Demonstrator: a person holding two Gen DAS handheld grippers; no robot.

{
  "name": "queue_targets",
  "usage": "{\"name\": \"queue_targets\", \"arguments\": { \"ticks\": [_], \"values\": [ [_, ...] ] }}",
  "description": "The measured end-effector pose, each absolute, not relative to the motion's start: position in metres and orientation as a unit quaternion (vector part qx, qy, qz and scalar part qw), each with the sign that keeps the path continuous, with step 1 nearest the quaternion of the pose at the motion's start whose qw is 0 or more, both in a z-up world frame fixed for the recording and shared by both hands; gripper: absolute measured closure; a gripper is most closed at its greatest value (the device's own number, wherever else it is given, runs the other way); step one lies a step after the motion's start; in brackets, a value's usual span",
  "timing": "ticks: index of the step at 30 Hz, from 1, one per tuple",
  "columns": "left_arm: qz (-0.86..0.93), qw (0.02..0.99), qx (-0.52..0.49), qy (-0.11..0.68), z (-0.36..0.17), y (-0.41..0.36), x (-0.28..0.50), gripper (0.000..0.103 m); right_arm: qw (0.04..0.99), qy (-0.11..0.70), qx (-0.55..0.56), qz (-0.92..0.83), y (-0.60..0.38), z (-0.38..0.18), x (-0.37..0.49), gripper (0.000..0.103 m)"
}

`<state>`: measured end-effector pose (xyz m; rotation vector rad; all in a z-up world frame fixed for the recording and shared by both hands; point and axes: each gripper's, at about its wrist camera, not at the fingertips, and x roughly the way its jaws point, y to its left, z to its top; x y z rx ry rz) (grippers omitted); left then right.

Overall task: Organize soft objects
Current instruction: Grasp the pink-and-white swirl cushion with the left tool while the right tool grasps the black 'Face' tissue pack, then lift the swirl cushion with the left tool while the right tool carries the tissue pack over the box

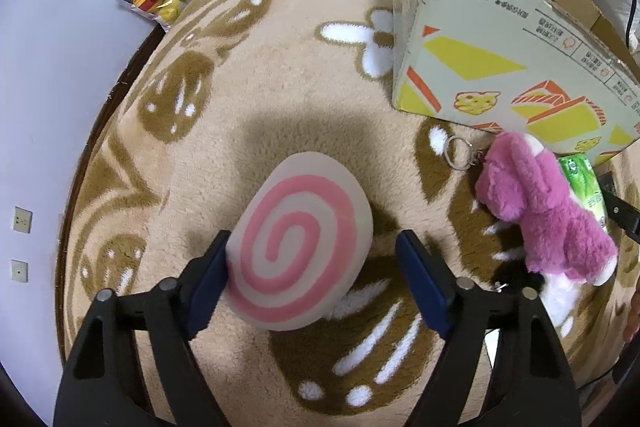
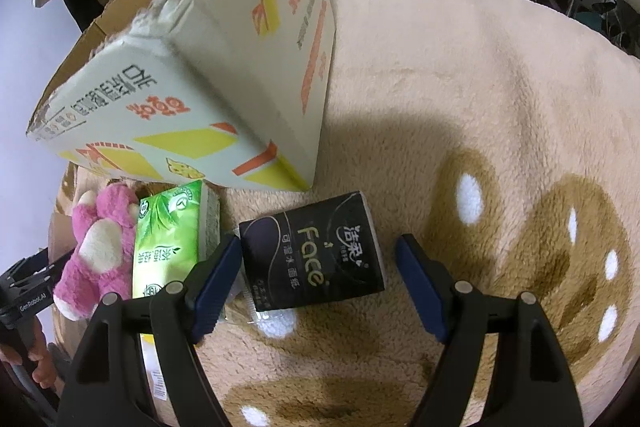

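Swirl cushion (image 1: 300,247) between spread left tongs (image 1: 316,255), cardboard box (image 1: 500,39) beyond.

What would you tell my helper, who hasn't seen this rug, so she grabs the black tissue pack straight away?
Find the big cardboard box on the beige rug. Just in front of its corner lie two tissue packs side by side. Hers is the black tissue pack with gold "Face" lettering, not the green tissue pack beside the pink plush.
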<state>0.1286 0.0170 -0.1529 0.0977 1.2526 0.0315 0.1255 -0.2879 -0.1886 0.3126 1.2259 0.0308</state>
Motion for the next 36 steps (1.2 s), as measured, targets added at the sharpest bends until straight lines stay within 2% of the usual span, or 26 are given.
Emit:
{"name": "queue_targets", "arguments": {
  "ticks": [1,6,8,11,22,29,36],
  "values": [
    [0.018,0.809,0.048,0.585,-0.152,0.017,0.128,0.028,0.807,0.573,0.143,0.014,-0.285,-0.189,0.125,0.020],
    [0.019,0.808,0.049,0.587,-0.148,0.019,0.124,0.050,0.807,0.577,0.123,0.010,-0.270,-0.191,0.126,0.020],
    [0.017,0.809,0.045,0.586,-0.146,0.020,0.123,0.054,0.808,0.578,0.114,0.010,-0.266,-0.192,0.125,0.021],
    [0.016,0.810,0.049,0.584,-0.146,0.020,0.123,0.056,0.808,0.581,0.100,0.006,-0.258,-0.193,0.125,0.029],
    [0.023,0.808,0.043,0.587,-0.151,0.024,0.126,0.056,0.812,0.578,0.077,0.006,-0.244,-0.196,0.122,0.031],
    [0.021,0.813,0.019,0.582,-0.148,0.029,0.125,0.069,0.813,0.577,0.076,0.007,-0.246,-0.195,0.120,0.031],
    [0.022,0.819,0.000,0.573,-0.143,0.032,0.123,0.071,0.822,0.565,0.078,0.009,-0.262,-0.177,0.118,0.032]
  ]
}}
